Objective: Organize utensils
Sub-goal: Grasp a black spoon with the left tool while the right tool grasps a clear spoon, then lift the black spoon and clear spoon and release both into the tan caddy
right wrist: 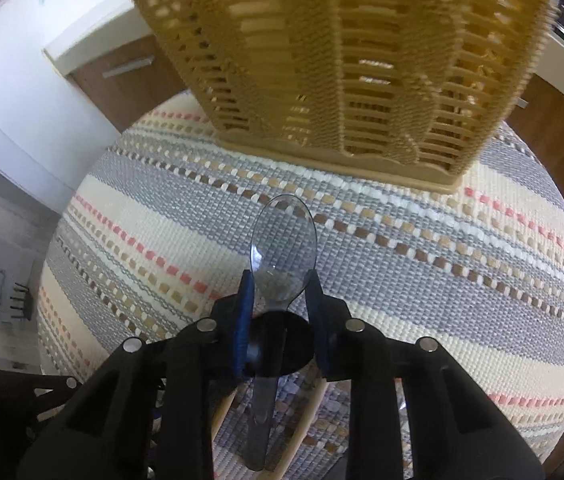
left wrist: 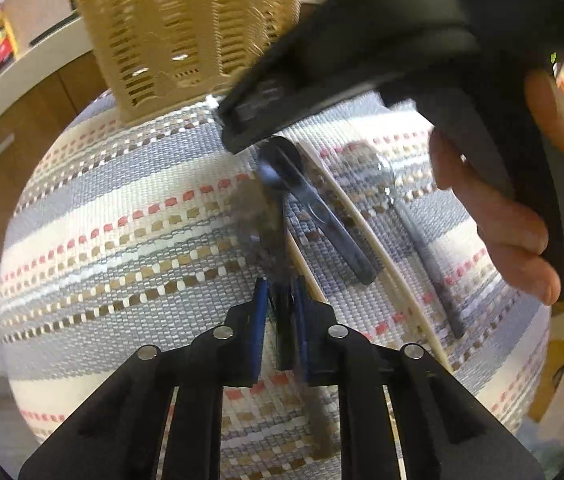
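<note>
My right gripper (right wrist: pixel 279 280) is shut on a clear plastic spoon (right wrist: pixel 282 240), bowl pointing forward toward the tan slotted utensil basket (right wrist: pixel 342 60) just ahead. My left gripper (left wrist: pixel 280 292) is shut on a blurred dark clear utensil (left wrist: pixel 278 240) held above the striped mat (left wrist: pixel 122 220). Another dark spoon (left wrist: pixel 314 208), a clear spoon (left wrist: pixel 410 216) and two wooden chopsticks (left wrist: pixel 366 232) lie on the mat ahead of it. The right gripper body and the hand holding it (left wrist: pixel 502 220) fill the upper right of the left wrist view. The basket (left wrist: pixel 186 32) stands at the mat's far edge.
The woven striped mat (right wrist: pixel 442 260) covers the table. Brown cabinet fronts (right wrist: pixel 122 80) and a white counter (left wrist: pixel 10 80) lie beyond. Chopsticks (right wrist: pixel 302 420) show beneath the right gripper.
</note>
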A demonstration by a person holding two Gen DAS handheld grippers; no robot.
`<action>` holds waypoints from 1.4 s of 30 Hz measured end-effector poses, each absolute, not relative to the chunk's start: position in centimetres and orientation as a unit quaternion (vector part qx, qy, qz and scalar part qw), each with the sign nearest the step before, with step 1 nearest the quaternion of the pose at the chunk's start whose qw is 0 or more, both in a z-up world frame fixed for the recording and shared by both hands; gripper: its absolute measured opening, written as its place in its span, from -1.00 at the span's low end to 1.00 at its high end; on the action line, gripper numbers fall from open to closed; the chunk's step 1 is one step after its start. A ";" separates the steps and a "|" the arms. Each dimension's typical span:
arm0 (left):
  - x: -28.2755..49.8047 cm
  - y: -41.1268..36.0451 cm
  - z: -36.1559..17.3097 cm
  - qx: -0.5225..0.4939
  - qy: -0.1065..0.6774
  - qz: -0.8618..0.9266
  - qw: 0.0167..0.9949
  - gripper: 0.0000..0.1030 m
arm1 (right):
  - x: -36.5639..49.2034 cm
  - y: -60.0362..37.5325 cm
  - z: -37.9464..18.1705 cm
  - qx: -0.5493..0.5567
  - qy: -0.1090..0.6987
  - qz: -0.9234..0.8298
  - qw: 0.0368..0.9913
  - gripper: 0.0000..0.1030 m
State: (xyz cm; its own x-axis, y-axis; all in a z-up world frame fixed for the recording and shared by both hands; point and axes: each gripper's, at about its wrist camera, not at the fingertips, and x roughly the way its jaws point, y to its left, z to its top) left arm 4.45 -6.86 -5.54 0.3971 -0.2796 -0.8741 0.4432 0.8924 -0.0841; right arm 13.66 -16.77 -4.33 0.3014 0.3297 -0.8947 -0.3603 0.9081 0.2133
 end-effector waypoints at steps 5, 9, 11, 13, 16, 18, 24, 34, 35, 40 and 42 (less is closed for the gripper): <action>3.7 -3.9 -4.2 0.002 0.492 -0.224 0.841 -0.91 | 13.5 -19.4 -2.8 0.034 0.541 0.223 0.810 -0.55; 3.6 -0.8 -3.9 -0.046 0.492 -0.210 0.843 -0.91 | 13.4 -21.1 -2.2 0.051 0.541 0.227 0.808 -0.55; 3.8 1.0 -4.3 -0.063 0.497 -0.196 0.843 -0.91 | 13.5 -21.7 -2.2 0.054 0.544 0.226 0.806 -0.55; 4.1 2.8 -4.8 -0.072 0.502 -0.163 0.846 -0.91 | 13.5 -21.9 -2.3 0.043 0.548 0.214 0.807 -0.55; 4.5 4.4 -5.7 -0.053 0.504 -0.107 0.856 -0.91 | 13.8 -21.1 -3.4 0.028 0.558 0.201 0.805 -0.56; 5.2 5.0 -6.3 -0.050 0.510 -0.099 0.853 -0.90 | 14.2 -20.7 -4.2 0.025 0.571 0.197 0.796 -0.56; 6.6 4.9 -5.2 -0.033 0.500 -0.099 0.860 -0.41 | 14.6 -20.0 -4.6 0.009 0.578 0.198 0.792 -0.55; 12.1 2.6 -5.3 0.048 0.550 -0.115 0.826 -0.45 | 14.6 -19.4 -4.6 0.007 0.607 0.192 0.771 -0.44; 12.0 2.2 -5.4 0.062 0.550 -0.111 0.825 -0.45 | 14.4 -19.0 -4.6 0.001 0.609 0.192 0.770 -0.44; 11.7 0.3 -5.3 0.106 0.543 -0.101 0.827 -0.91 | 12.8 -15.9 -4.6 -0.082 0.598 0.170 0.779 -0.45; 11.5 -0.2 -5.3 0.113 0.535 -0.099 0.831 -0.92 | 12.3 -15.0 -4.6 -0.116 0.587 0.157 0.786 -0.71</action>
